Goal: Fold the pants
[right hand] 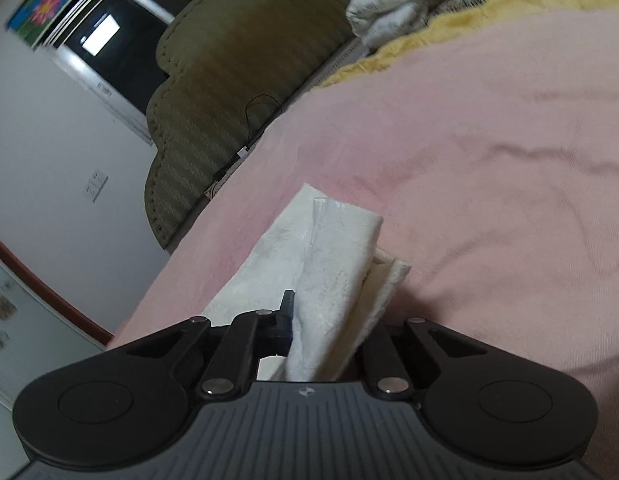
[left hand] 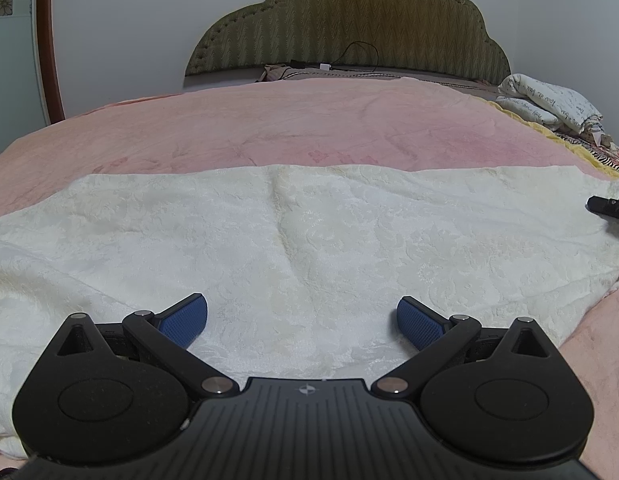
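We are looking across the bed [left hand: 293, 120], its pink blanket running away from both pairs of fingers toward the olive padded headboard [left hand: 349, 28] and the pale wall with its sockets. The cream pants [left hand: 309, 232] are lying flat on that blanket, directly ahead of and beneath the left gripper [left hand: 302, 322], with their long axis running crosswise to its fingers, side to side. We are holding that left gripper with its blue-padded fingers [left hand: 185, 320] spread wide and released, hovering just over the near edge of the cloth with nothing between them. Off to its right, at the far end of the pants, the right gripper [right hand: 325, 332] is clenching a bunched end of the fabric, which is rising in folded layers out from between its fingers. So the right hand is the one already gripping the pants, and we judge the fold will be carrying this end along the long axis toward the left side, while the left fingers are waiting near the middle. Beyond the right fingers a printed white bundle [right hand: 393, 4] is resting on a yellow blanket [right hand: 449, 28] near the headboard.
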`<state>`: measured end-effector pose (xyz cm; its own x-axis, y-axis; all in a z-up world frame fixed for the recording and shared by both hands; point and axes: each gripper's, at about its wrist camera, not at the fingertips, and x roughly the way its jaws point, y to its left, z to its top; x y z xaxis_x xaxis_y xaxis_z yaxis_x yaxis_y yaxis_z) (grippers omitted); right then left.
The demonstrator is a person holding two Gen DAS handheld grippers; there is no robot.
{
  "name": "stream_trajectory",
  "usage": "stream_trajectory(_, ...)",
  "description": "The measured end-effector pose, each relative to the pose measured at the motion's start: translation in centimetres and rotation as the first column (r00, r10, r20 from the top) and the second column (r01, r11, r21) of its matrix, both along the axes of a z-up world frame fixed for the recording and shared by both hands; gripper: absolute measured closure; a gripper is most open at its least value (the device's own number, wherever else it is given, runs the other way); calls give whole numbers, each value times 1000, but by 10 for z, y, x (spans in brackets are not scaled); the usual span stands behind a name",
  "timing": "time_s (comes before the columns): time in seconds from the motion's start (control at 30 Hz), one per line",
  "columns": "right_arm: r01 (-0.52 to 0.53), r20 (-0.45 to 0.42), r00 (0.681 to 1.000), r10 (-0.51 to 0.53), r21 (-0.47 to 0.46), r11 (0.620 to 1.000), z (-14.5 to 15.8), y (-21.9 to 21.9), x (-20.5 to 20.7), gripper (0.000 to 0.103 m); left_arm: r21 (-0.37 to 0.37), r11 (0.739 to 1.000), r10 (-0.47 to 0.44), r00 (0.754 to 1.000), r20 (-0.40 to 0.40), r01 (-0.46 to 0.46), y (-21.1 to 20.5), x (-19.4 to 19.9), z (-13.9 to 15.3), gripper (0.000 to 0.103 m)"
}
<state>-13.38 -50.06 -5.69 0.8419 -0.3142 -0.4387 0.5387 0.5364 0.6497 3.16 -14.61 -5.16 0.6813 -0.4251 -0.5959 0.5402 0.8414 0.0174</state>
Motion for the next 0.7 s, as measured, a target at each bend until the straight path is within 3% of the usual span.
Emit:
stream_trajectory(0.07, -29, -25, 999, 27, -102, 994, 15, 10, 6, 93, -28, 1000, 8, 1000, 2, -7, 4, 0, 4, 4)
stream_trajectory(0.13, -82, -78, 995, 64, -249, 965, 33, 27, 16, 93, -99, 995, 11, 1000, -12, -12, 13, 2, 10, 4)
stream_trajectory(0.23, -182, -179, 978, 106, -485, 856, 56, 65, 32, 93, -261, 965, -5, 992, -125, -28, 26, 12, 21, 4)
stream_trajectory(0.33, -283, -272, 953, 130, -658, 698, 68, 110, 46, 93, -441, 896, -97, 943, -317, -56, 34, 30, 25, 3)
stream_trajectory(0.43, -374, -345, 925, 157, -763, 527, 73, 159, 58, 93, -594, 799, -228, 868, -442, -93, 38, 41, 23, 2)
stream_trajectory(0.5, -425, -381, 905, 190, -789, 442, 72, 187, 64, 93, -669, 733, -312, 812, -493, -125, 37, 44, 20, 1)
stream_trajectory(0.6, -485, -404, 873, 271, -774, 408, 67, 216, 72, 94, -722, 673, -381, 762, -524, -160, 32, 47, 18, 0)
stream_trajectory(0.7, -524, -397, 847, 354, -737, 427, 65, 234, 78, 94, -706, 676, -377, 724, -578, -212, 24, 55, 12, 0)
